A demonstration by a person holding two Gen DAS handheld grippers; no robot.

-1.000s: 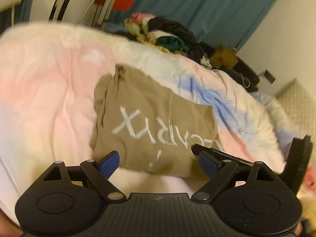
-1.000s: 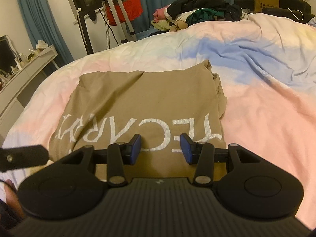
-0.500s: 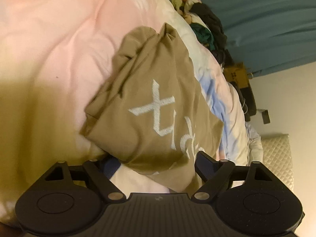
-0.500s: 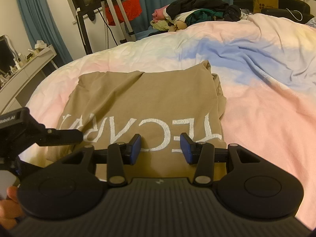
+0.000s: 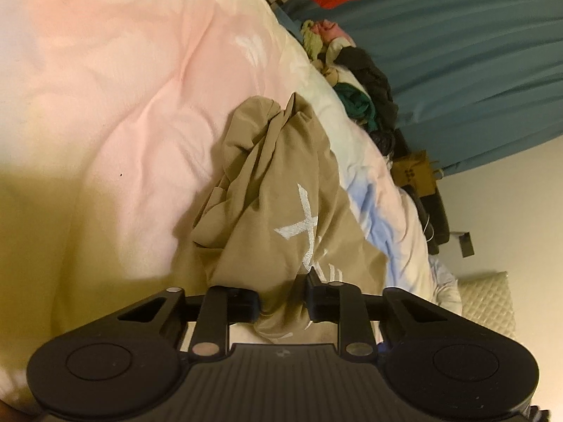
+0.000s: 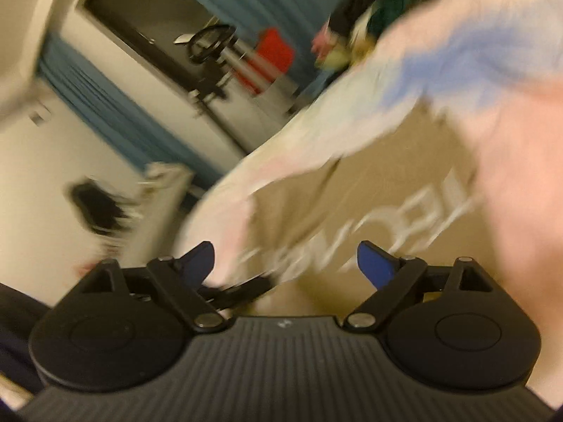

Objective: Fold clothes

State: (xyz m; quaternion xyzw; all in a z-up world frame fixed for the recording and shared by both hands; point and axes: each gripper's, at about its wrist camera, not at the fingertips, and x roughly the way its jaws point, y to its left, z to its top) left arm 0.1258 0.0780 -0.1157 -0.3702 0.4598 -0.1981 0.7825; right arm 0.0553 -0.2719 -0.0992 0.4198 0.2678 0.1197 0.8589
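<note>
Tan cotton T-shirt (image 5: 281, 218) with white block lettering, lying on the pastel pink, cream and blue quilted bed cover (image 5: 116, 112), bunched into soft folds toward 12 o'clock. Pinched at its near edge by the left hand-held gripper (image 5: 283, 302), black fingers (image 5: 242, 304) drawn close on a gathered wad of fabric. Seen sharply only from the left wrist: one clear white "X" plus partial strokes, a heap of dark, green and pink clothes (image 5: 359, 84) at 1 o'clock, teal pleated curtain (image 5: 475, 52) at 2 o'clock, quilted cream headboard (image 5: 489, 302) at 3 o'clock.

Seen only from the right wrist, heavily motion-blurred and tilted: same shirt (image 6: 380, 204) spread flatter, lettering smeared, roughly "TEC" legible and nothing more; right hand-held gripper (image 6: 285, 263) spread wide, blue-padded fingertips (image 6: 374, 263) well apart, gripping nothing. Blurred red patch (image 6: 271, 56) and metal stand (image 6: 214, 56) at 11 o'clock, against a white wall.
</note>
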